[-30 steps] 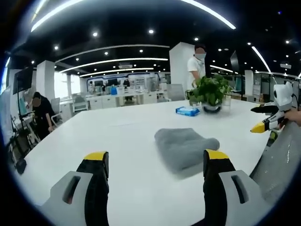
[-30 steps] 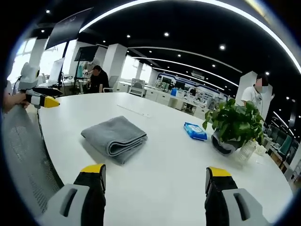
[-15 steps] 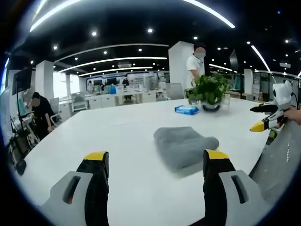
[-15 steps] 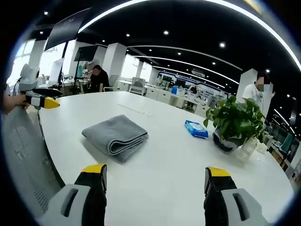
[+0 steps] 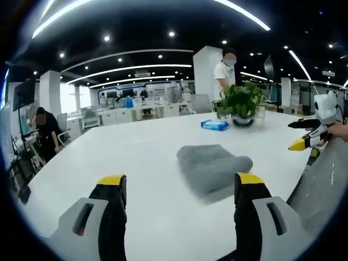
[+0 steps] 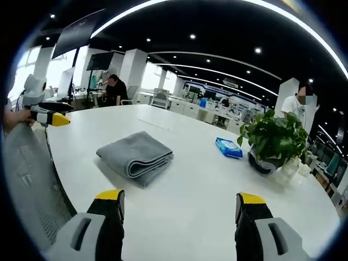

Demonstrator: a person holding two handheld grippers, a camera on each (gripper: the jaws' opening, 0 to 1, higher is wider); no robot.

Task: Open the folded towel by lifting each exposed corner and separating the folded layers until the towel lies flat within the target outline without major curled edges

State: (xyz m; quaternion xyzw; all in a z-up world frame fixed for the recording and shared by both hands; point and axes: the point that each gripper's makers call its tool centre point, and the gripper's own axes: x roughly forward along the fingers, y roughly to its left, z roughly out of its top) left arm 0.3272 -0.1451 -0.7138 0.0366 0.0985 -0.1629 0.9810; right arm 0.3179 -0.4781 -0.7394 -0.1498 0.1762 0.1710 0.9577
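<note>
White table bears a folded grey towel; both hand-held grippers gape, empty

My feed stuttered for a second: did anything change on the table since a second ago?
Nothing was taken hold of or moved. Both views drifted slightly, so that is camera motion. The folded grey towel still lies untouched on the white table, and both tongs, left and right, stay open, clear of it.

The folded towel lies on the table. Beyond the towel sits a packet, and just beside the packet stands a potted plant.
</note>
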